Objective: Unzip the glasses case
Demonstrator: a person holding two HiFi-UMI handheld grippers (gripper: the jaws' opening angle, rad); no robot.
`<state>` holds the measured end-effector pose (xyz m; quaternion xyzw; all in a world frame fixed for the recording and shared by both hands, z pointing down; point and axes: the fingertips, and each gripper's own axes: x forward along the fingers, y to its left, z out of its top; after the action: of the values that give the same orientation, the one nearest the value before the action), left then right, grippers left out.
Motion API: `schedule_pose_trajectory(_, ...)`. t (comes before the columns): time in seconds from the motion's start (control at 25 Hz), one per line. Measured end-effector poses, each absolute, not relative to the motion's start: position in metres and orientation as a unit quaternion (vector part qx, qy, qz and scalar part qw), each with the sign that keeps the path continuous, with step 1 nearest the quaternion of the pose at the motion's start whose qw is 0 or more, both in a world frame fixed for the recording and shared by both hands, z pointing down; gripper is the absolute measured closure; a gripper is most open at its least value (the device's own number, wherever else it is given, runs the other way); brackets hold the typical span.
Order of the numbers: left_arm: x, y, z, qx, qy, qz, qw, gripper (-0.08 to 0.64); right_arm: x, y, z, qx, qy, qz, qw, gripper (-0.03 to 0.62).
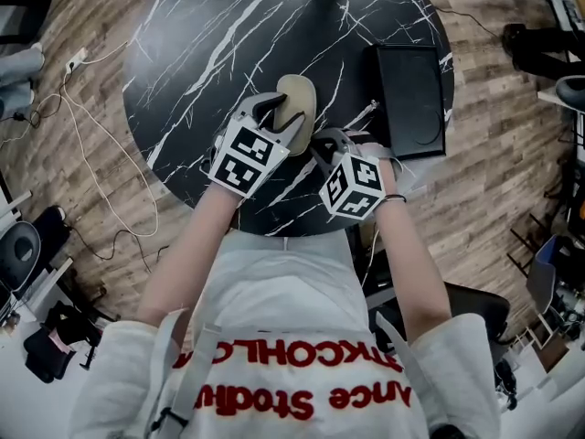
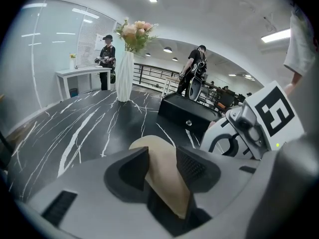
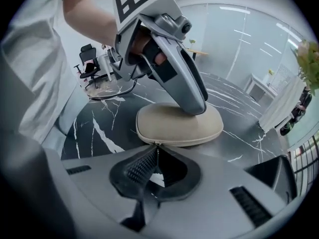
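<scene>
Right gripper [image 3: 155, 161] pinches the zipper pull [image 3: 158, 151] at 6 o'clock on the glasses case [image 3: 179, 123]; draw it along the seam while left gripper [image 2: 162, 162] clamps the case.

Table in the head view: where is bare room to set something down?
Bare: the table left of the glasses case, and the far strip before the vase. Crowded: the near edge, where left tool clamps the case and right tool pinches its zipper pull, and the right side, under the black box.
</scene>
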<state>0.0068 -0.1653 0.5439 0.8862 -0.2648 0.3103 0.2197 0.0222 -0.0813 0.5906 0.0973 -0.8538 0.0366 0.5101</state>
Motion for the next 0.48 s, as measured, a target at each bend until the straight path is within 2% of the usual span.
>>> schedule_pose_trajectory(0.24,0.006,-0.165,0.544,0.888,-0.269,0.301,0.219,0.385,0.012,-0.06,0.594,0.103,-0.858,0.056,0.5,0.569)
schedule_pose_trajectory(0.48,0.007,-0.164,0.543,0.889,-0.271,0.3,0.217,0.387,-0.011,-0.033,0.599,0.14,-0.869,0.127,0.457,0.577)
